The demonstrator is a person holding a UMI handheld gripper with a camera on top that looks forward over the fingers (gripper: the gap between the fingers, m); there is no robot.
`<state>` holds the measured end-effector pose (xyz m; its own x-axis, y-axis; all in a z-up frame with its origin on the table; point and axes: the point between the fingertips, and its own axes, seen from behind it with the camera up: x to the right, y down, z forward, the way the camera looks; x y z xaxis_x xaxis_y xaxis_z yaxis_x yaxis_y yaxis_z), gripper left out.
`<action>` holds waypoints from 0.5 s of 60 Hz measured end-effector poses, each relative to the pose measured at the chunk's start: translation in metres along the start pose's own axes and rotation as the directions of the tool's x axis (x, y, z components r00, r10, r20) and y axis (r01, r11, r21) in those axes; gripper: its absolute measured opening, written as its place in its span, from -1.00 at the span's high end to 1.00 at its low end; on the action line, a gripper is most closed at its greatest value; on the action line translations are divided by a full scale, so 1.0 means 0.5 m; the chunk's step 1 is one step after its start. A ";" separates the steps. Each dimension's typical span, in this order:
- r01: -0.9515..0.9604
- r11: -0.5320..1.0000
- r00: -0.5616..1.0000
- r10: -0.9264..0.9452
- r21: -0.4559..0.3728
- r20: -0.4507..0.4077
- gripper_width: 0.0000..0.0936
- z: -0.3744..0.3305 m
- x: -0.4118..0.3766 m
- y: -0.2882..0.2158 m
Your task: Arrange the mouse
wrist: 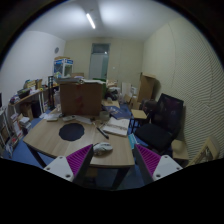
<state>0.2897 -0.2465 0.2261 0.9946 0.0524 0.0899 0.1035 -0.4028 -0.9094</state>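
Held high above a wooden table (50, 140), looking down and across a cluttered room. Gripper (108, 163) spread wide, nothing between the fingers, purple pads (72, 160) facing inward on both sides. Just ahead of the fingers, near the table's front edge: a pale mouse (103, 148), resting on the wood, apart from both fingertips. Farther back on the table, a round black mouse pad (71, 131), well clear of the mouse. To the right of that, a stack of papers (116, 127) and what looks like a dark pen or cable lying across the top, too small to tell. Behind the table, a large cardboard box (81, 98). Shelves (30, 100) with assorted items along the left wall, a dark chair (160, 122) to the right, a ceiling light (91, 20) glowing overhead.
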 end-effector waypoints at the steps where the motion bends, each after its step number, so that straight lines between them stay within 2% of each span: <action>1: -0.002 1.000 1.000 0.002 -0.004 0.003 -0.79 0.001 -0.002 0.004; 16: -0.008 0.998 1.000 0.008 -0.068 0.009 -0.79 0.075 -0.010 0.120; 22: -0.011 0.996 0.999 0.015 -0.093 0.038 -0.80 0.110 -0.041 0.138; 30: 0.010 0.992 0.994 0.003 -0.123 0.110 -0.81 0.182 -0.084 0.209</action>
<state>0.2577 -0.2079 0.0902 0.9876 0.1514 0.0416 0.1143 -0.5114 -0.8517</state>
